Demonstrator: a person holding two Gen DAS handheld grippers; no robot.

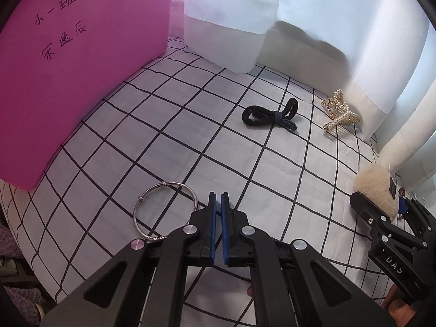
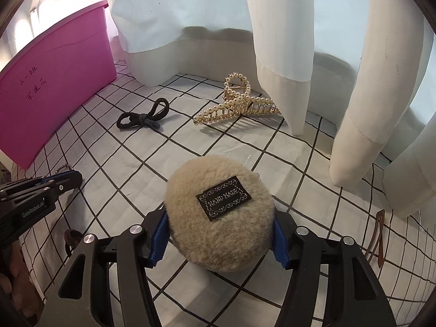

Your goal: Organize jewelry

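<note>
My left gripper (image 1: 218,199) is shut, its blue pads nearly touching with nothing visible between them. A silver bangle (image 1: 163,212) lies on the checked cloth (image 1: 245,158) just to its left, and the bangle's right rim runs under the left finger. My right gripper (image 2: 219,231) is shut on a fluffy beige puff clip (image 2: 218,212) with a black "HAND MADE" label, one pad pressing each side. In the left wrist view the puff clip (image 1: 374,190) and right gripper (image 1: 381,204) are at the right edge. A pink bin (image 1: 68,76) stands at the left.
A black hair tie (image 2: 141,118) and a pearl claw clip (image 2: 237,106) lie farther back on the cloth. A brown snap clip (image 2: 378,239) lies at the right and a brown hair tie (image 2: 72,241) near the left gripper (image 2: 77,177). White curtains (image 2: 286,54) hang along the back and right.
</note>
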